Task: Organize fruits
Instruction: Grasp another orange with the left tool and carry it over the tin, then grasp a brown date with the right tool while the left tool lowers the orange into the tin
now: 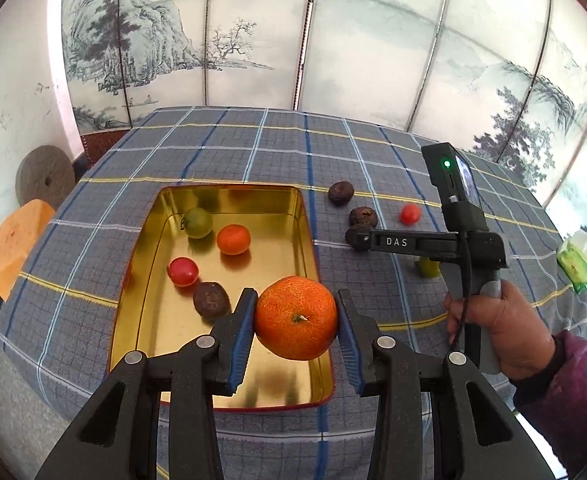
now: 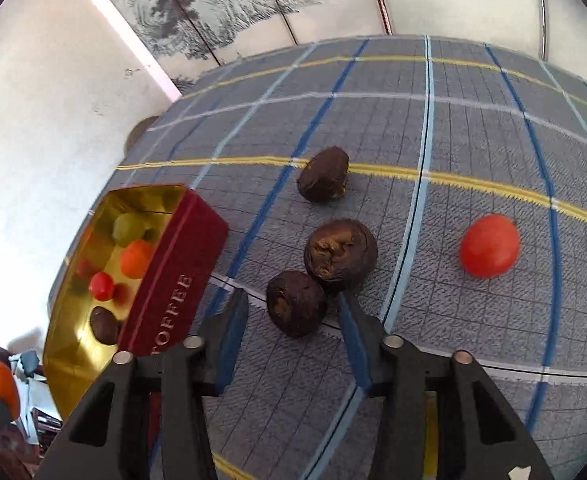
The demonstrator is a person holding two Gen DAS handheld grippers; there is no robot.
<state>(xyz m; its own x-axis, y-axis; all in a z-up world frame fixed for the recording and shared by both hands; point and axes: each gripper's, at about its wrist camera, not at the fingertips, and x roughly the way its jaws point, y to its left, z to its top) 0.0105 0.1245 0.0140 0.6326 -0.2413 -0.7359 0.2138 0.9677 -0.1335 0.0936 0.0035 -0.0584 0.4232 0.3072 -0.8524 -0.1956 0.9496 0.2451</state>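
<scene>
My left gripper [image 1: 296, 316] is shut on a large orange [image 1: 296, 317] and holds it above the near right part of the gold tin tray [image 1: 149, 304]. The tray holds a green fruit [image 1: 198, 222], a small orange [image 1: 233, 240], a red fruit [image 1: 183, 271] and a dark brown fruit [image 1: 211, 300]. My right gripper [image 2: 295, 312] is open, its fingers on either side of the nearest dark brown fruit [image 2: 296, 304] on the cloth. Two more brown fruits [image 2: 340, 254] [image 2: 324, 180] and a red tomato [image 2: 489, 251] lie beyond. The right gripper also shows in the left wrist view [image 1: 357, 239].
The tin's red outer wall [image 2: 173, 292], marked TOFFEE, stands just left of my right gripper. A green fruit [image 1: 428, 267] sits behind the right tool. A green-white packet [image 1: 577, 260] lies at the table's right edge. An orange block [image 1: 13, 248] and a grey disc [image 1: 45, 178] are off the left edge.
</scene>
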